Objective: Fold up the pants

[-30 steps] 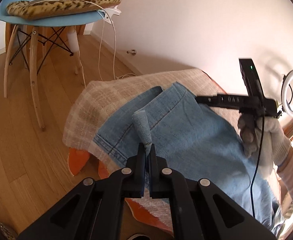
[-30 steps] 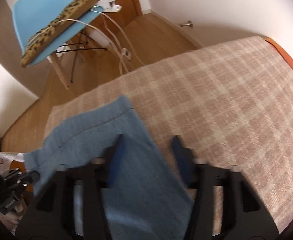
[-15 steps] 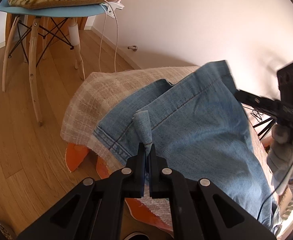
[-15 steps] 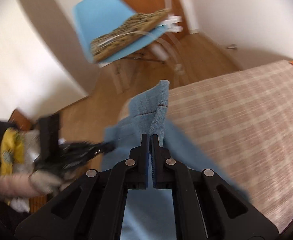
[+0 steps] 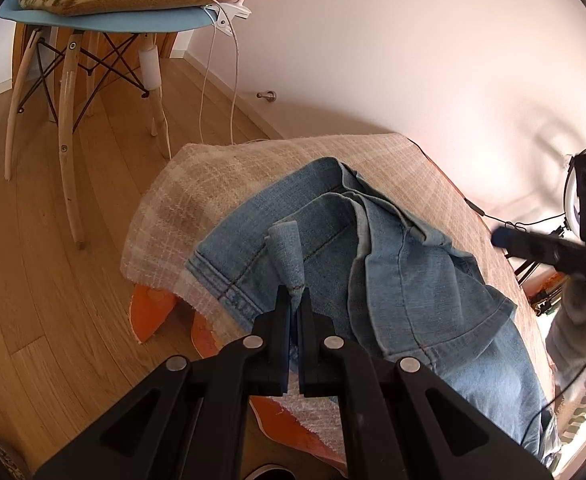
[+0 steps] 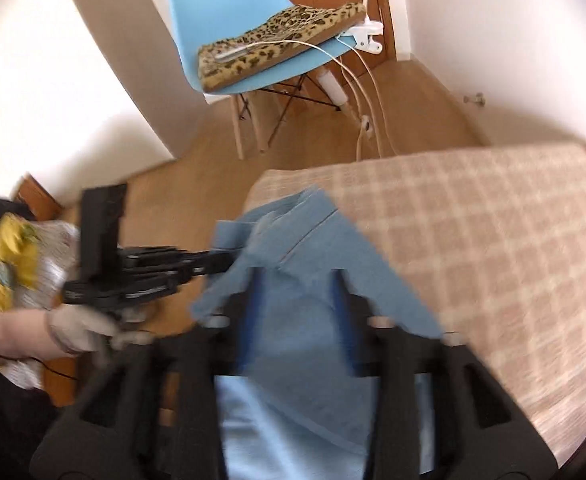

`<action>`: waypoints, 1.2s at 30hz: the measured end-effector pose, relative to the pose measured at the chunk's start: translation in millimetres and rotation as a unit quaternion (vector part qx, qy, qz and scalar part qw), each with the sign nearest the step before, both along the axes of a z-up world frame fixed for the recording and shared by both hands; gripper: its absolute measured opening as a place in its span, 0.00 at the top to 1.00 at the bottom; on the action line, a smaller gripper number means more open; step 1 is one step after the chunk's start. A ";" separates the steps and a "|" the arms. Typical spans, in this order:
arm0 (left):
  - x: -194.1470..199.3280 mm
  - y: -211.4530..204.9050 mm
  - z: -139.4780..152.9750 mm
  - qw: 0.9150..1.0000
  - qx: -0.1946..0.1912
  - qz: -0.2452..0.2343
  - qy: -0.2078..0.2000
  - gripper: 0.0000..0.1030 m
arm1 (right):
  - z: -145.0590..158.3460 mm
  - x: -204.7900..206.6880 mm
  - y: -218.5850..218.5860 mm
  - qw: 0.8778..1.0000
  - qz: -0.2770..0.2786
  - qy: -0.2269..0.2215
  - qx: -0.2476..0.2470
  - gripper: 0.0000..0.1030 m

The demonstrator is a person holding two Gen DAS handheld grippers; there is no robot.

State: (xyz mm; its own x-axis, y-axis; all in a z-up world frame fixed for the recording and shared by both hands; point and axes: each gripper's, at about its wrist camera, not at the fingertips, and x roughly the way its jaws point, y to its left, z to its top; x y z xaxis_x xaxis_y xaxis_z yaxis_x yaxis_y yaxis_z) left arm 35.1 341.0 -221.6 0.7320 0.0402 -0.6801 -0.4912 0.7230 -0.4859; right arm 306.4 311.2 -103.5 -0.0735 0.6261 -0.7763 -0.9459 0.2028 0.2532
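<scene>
Pants (image 5: 393, 280) lie folded over at centre frame on the checked surface (image 5: 197, 184). Left gripper (image 5: 295, 300), lower centre, is clamped on a denim corner. Right gripper (image 6: 297, 284) has just been opening; its jaws stand apart, pads clear of the cloth below.

You've got faded blue denim pants (image 5: 397, 276) with stitched seams, soft and matt, on a coarse beige checked woven blanket (image 5: 221, 172). Your black gripper (image 5: 295, 308) looks like matt plastic with shiny metal screws. Beyond it, the smooth wooden plank floor (image 5: 53, 264) carries a slight sheen.
</scene>
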 end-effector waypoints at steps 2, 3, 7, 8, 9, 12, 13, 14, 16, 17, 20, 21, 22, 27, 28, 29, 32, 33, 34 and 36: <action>0.6 0.3 0.3 1.000 -0.002 0.001 0.000 1.00 | -8.7 -2.7 17.1 1.000 0.019 -0.016 -0.017 0.41; 0.5 0.6 0.2 1.000 -0.003 0.001 0.000 1.00 | -12.4 -6.5 23.5 0.999 0.030 -0.028 -0.028 0.41; -0.3 1.4 -0.4 1.000 -0.007 0.002 -0.001 1.00 | -31.7 -29.8 43.1 0.990 0.064 -0.101 -0.071 0.42; -0.2 1.8 -0.5 1.000 -0.008 0.002 0.000 1.00 | -33.7 -29.7 45.4 0.989 0.060 -0.113 -0.073 0.55; -0.1 2.1 -0.4 1.000 -0.010 0.003 0.000 1.00 | -35.0 -26.5 48.4 0.989 0.054 -0.115 -0.074 0.76; 0.1 2.7 -0.5 1.000 -0.012 0.003 0.000 1.00 | -29.8 -0.2 52.4 0.994 0.017 -0.089 -0.055 0.95; 0.1 2.6 -0.3 1.000 -0.012 0.003 0.000 1.00 | -25.5 11.6 54.0 0.994 -0.006 -0.101 -0.050 0.95; 0.2 2.3 -0.1 1.000 -0.011 0.003 0.000 1.00 | -23.2 21.7 57.3 0.993 -0.023 -0.109 -0.049 0.96; 0.4 1.8 -0.1 1.000 -0.010 0.003 0.001 1.00 | -19.9 48.2 66.4 0.987 -0.068 -0.133 -0.054 0.96; 0.5 1.4 0.0 1.000 -0.010 0.004 0.001 1.00 | -21.4 59.2 72.1 0.985 -0.085 -0.140 -0.061 0.96; 1.3 0.9 -0.1 1.000 -0.009 0.005 0.001 1.00 | -27.3 84.4 83.2 0.976 -0.125 -0.147 -0.099 0.82; 1.3 0.9 0.2 1.000 -0.009 0.006 0.001 1.00 | -25.1 84.4 82.4 0.971 -0.137 -0.170 -0.103 0.78; 1.2 0.8 0.5 1.000 -0.010 0.007 0.000 1.00 | -21.6 82.3 81.3 0.968 -0.141 -0.183 -0.101 0.73; -0.1 2.9 0.4 1.000 -0.015 0.005 -0.001 1.00 | 6.0 55.6 34.9 0.987 -0.079 -0.128 -0.058 0.59; -0.2 3.5 0.4 1.000 -0.017 0.005 -0.002 1.00 | 8.8 46.5 24.1 0.989 -0.059 -0.122 -0.056 0.59; -0.2 3.9 0.5 1.000 -0.018 0.005 -0.002 1.00 | 10.7 37.6 14.8 0.991 -0.039 -0.115 -0.055 0.59; 0.0 3.6 0.0 1.000 -0.021 0.006 -0.003 1.00 | 9.2 1.0 -7.2 0.993 0.026 -0.099 -0.065 0.59; 0.0 3.6 -0.1 1.000 -0.021 0.006 -0.003 1.00 | 6.2 -13.5 -10.8 0.991 0.050 -0.098 -0.073 0.59; 0.0 3.7 -0.1 1.000 -0.022 0.007 -0.003 1.00 | 3.3 -22.8 -14.9 0.990 0.065 -0.100 -0.078 0.59; -0.2 4.3 -0.4 1.000 -0.025 0.009 -0.004 1.00 | -4.1 -44.5 -12.3 0.986 0.092 -0.107 -0.093 0.59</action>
